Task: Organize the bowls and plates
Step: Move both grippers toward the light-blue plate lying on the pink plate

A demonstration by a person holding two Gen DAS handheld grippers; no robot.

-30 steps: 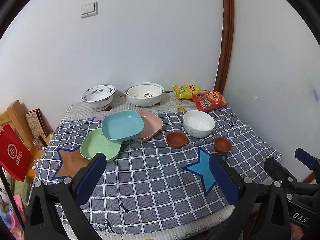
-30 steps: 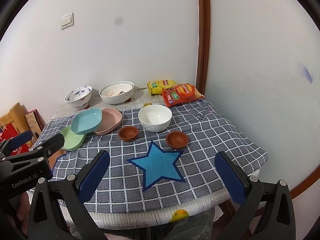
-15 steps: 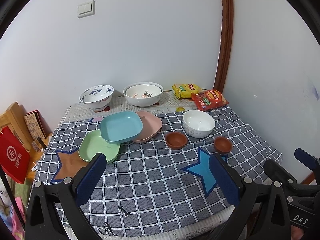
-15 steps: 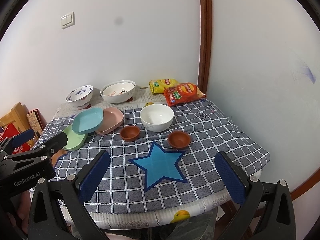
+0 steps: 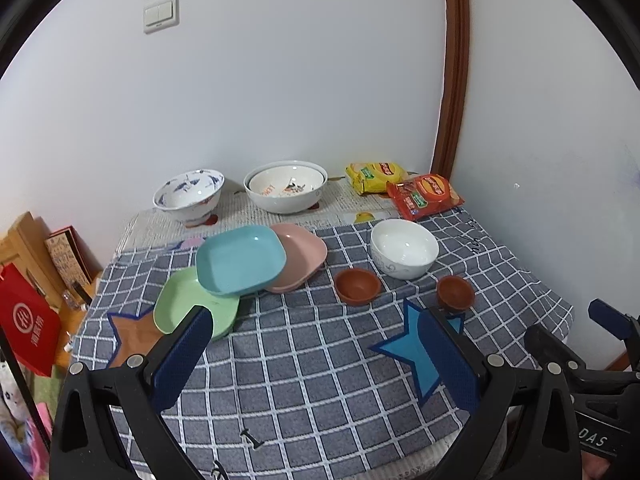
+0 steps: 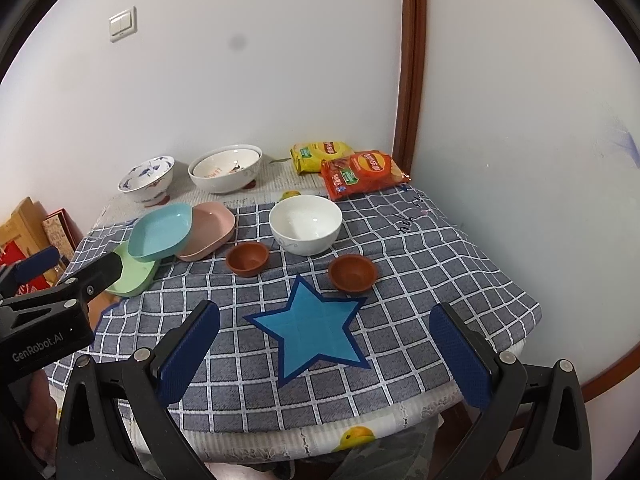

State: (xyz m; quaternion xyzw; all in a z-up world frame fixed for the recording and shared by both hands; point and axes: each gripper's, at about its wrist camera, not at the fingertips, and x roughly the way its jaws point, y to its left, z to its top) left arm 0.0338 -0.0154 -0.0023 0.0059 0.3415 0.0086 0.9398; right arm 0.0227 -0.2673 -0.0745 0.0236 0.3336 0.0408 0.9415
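Plates (image 5: 240,260) lie untouched, both grippers (image 5: 316,354) (image 6: 324,354) wide; packet (image 6: 362,174) reads perhaps "Lipton".

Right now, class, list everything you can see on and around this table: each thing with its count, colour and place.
square plates: 3, blue leaning on pink and green, overlapping at table's left
small bowls: 2, brown, mid-table, flanking the white bowl
white bowl: 1, plain, centre
large bowl: 1, white with print, back
patterned bowl: 1, white and blue, back left
snack packets: 2, yellow and red, back right corner
tablecloth: 1, grey check, with blue star and brown star
light switch: 1, white, wall
red bag: 1, left of the table
left gripper: 1, black, blue pads, jaws open, empty
right gripper: 1, same, jaws open, empty
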